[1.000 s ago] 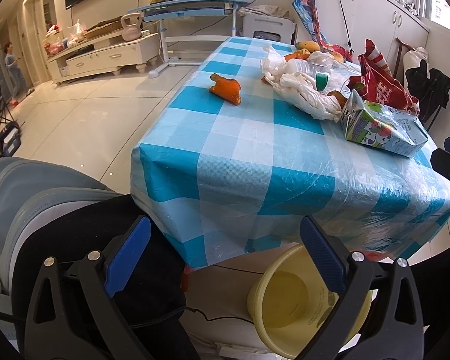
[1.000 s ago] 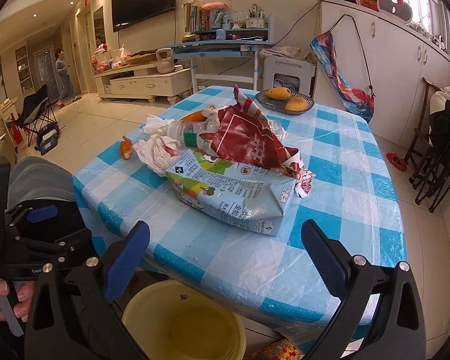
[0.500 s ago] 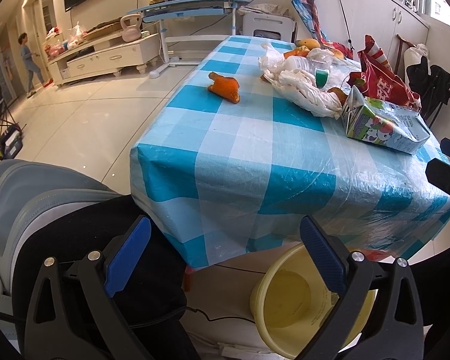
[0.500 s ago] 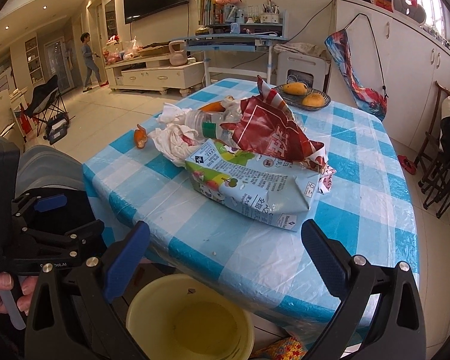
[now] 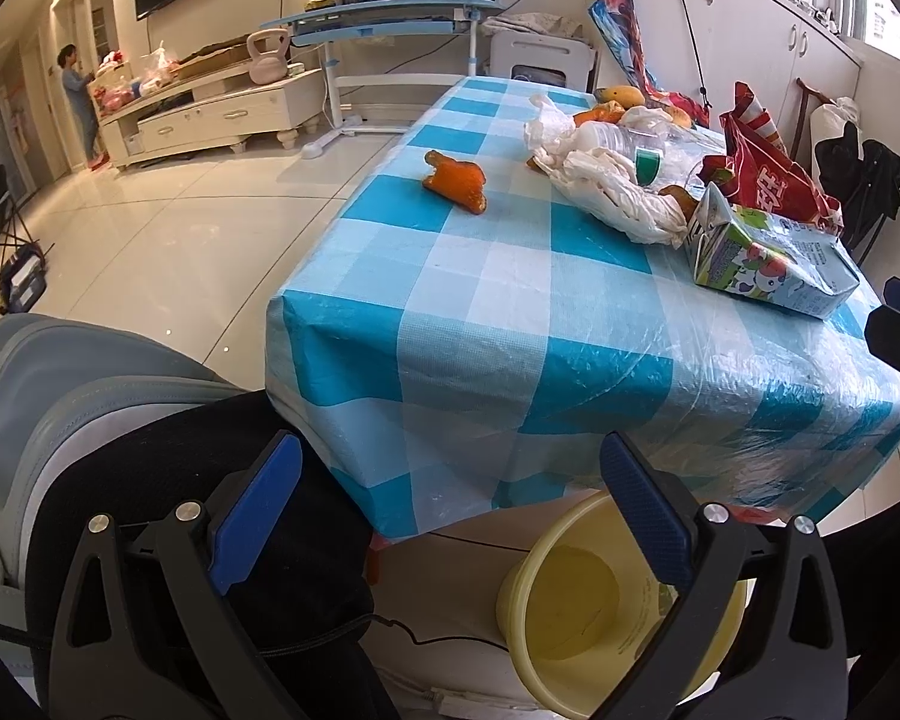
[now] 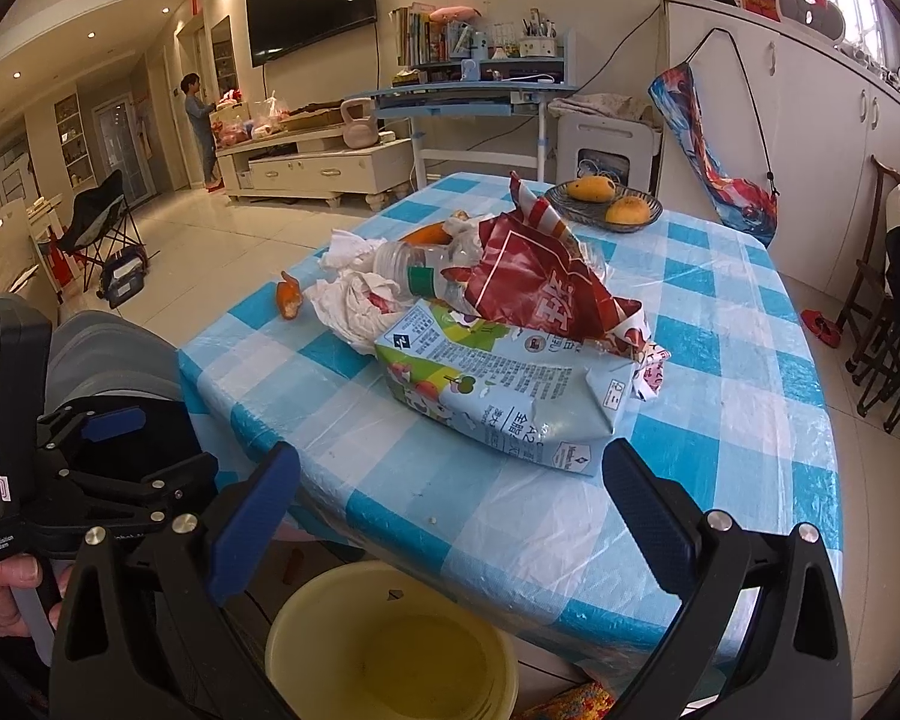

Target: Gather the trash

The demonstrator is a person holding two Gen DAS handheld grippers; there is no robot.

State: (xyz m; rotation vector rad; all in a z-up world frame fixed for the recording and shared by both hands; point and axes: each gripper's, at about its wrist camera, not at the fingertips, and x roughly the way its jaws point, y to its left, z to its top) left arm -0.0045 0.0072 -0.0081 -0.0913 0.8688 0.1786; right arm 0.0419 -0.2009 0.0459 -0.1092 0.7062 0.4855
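Change since earlier frames: both grippers have drawn nearer the table; in the right view the carton now sits closer and larger, and the woman has walked up to the TV cabinet.
Landmark: carton, lying on its side near the table's front edge.
Left gripper: jaws wide apart, nothing between them; held below the table's front corner, left of the carton.
Peel: orange, alone on the cloth, well left of the carton and behind it.
White bag: crumpled, left of and behind the carton, touching it.
Bottle: clear plastic, green band, lying in the heap behind the carton.
Red wrapper: crumpled, resting on the carton's rear edge.
Bowl: two yellow fruits inside, far behind the carton.
Right gripper: jaws wide apart, holding nothing; just in front of the carton, not touching it.
Bucket: yellow, on the floor below the table edge, in front of the carton.
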